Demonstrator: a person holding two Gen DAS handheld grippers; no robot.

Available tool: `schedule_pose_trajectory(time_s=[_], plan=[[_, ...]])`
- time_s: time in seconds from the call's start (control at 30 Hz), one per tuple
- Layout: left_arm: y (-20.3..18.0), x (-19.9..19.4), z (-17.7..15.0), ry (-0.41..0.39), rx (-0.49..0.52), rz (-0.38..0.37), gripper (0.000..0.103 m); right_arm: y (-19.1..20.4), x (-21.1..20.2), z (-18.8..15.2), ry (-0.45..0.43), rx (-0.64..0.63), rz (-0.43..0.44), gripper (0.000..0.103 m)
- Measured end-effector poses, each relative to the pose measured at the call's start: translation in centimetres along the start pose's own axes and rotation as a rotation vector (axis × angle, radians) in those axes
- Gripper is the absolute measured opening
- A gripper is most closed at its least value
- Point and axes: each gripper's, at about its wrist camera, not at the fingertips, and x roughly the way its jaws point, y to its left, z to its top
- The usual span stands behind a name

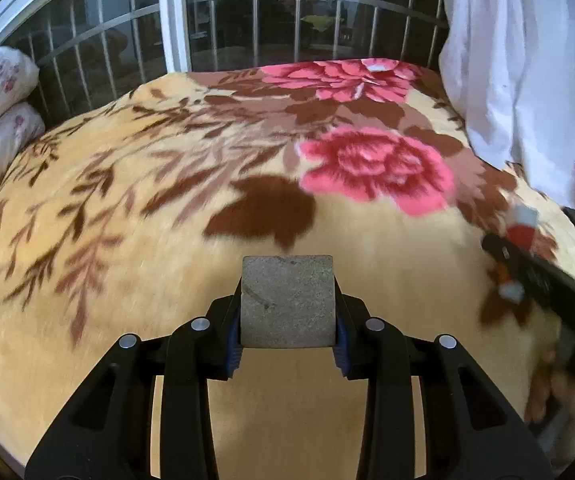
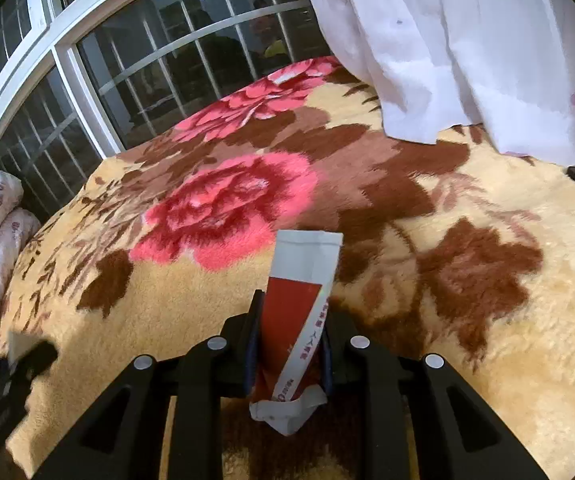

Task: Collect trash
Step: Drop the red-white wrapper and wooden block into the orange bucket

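Red-white foil sachet (image 2: 301, 312) clamped in right hand-held gripper (image 2: 289, 354); left hand-held gripper (image 1: 287, 328) grips speckled grey cardboard square (image 1: 287, 302).

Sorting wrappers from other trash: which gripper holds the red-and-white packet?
The right gripper is shut on the red-and-white packet; the left gripper clamps a plain grey-brown block.
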Motion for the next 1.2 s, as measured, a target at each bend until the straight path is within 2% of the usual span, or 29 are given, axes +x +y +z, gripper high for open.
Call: schedule_pose_trajectory(time_s=[0.13,0.27,0.47,0.63,0.7,0.77,0.9,1.03,1.1,1.2], plan=[[1.3,-2.5,-2.6,0.001,-0.022,-0.033,0.034,1.1,-2.7,-0.9,-0.030,-0.006,0.011,0.024],[2.1,-5.5,-5.2,-0.021,-0.004,-0.078,0.034,3.2,-6.0,-3.8,-0.024,-0.052,0.089,0.024],[3.2,-10.7,-10.5,-0.066,0.096,-0.153,0.034,5.0,-13.3,-9.5,-0.020,-0.120,0.210,0.024],[3.9,-11.9,-16.6,-0.013,0.217,-0.166,0.034,5.6,-17.2,-15.9,0.058,-0.196,0.243,0.024],[4.1,-11.5,-19.3,0.034,0.263,-0.177,0.034,5.8,-17.3,-18.8,0.112,-0.216,0.244,0.024],[4.2,-10.2,-21.7,0.095,0.291,-0.179,0.034,6.2,-16.6,-21.3,0.158,-0.255,0.210,0.024],[4.3,-5.4,-24.2,0.266,0.269,-0.195,0.034,6.8,-11.7,-26.4,0.328,-0.272,0.152,0.024],[3.9,0.5,-25.6,0.413,0.257,-0.130,0.034,7.1,-6.0,-29.2,0.498,-0.257,0.087,0.024],[4.2,3.0,-26.5,0.501,0.229,-0.123,0.034,7.2,-4.3,-29.9,0.565,-0.241,0.081,0.024],[4.8,4.8,-27.4,0.580,0.211,-0.118,0.034,7.4,-3.2,-30.6,0.608,-0.248,0.080,0.028]])
